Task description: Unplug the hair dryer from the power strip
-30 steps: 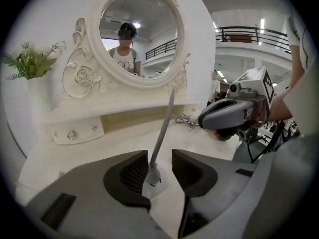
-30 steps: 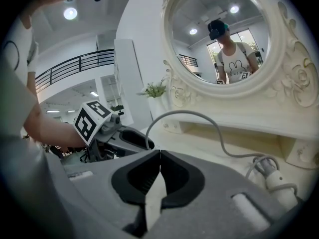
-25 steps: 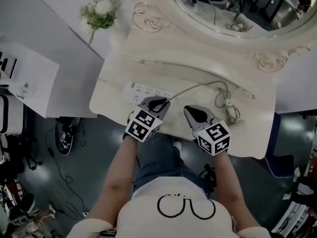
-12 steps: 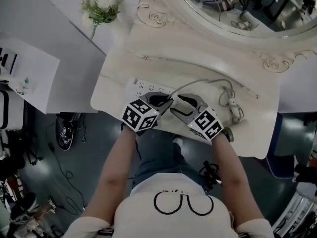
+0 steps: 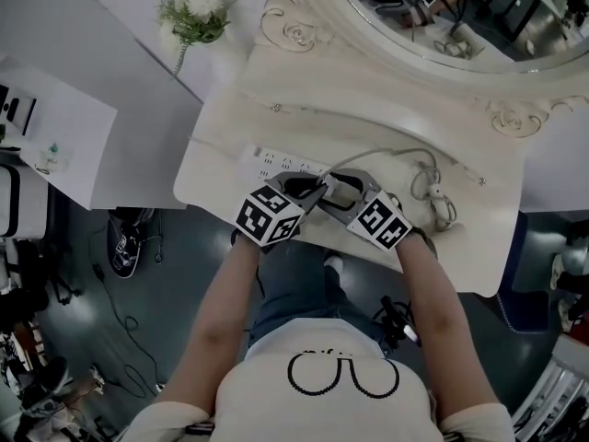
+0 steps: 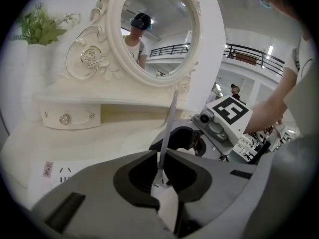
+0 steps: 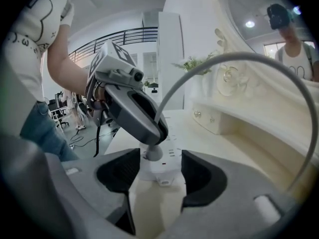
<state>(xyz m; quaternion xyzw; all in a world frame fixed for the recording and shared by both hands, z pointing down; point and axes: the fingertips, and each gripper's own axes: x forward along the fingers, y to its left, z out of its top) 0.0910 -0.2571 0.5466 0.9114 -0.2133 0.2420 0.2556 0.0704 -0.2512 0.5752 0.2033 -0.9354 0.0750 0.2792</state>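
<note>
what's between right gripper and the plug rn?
Only the power strip's end: in the right gripper view it lies between the right gripper's jaws, which have just been opening and don't press it. The plug stands beyond, clamped in the left gripper.

A cream dressing table carries a mirror frame of the same cream, carved with rose and scroll patterns. On it lies a white power strip with dark socket slots, a grey plug and a pale grey cord. The left gripper and right gripper are mid-grey with black pads; their cubes are white with bold black square markers. White flowers have green leaves. The person wears a white T-shirt with a black outline print and blue jeans. The floor is dark grey-green.
</note>
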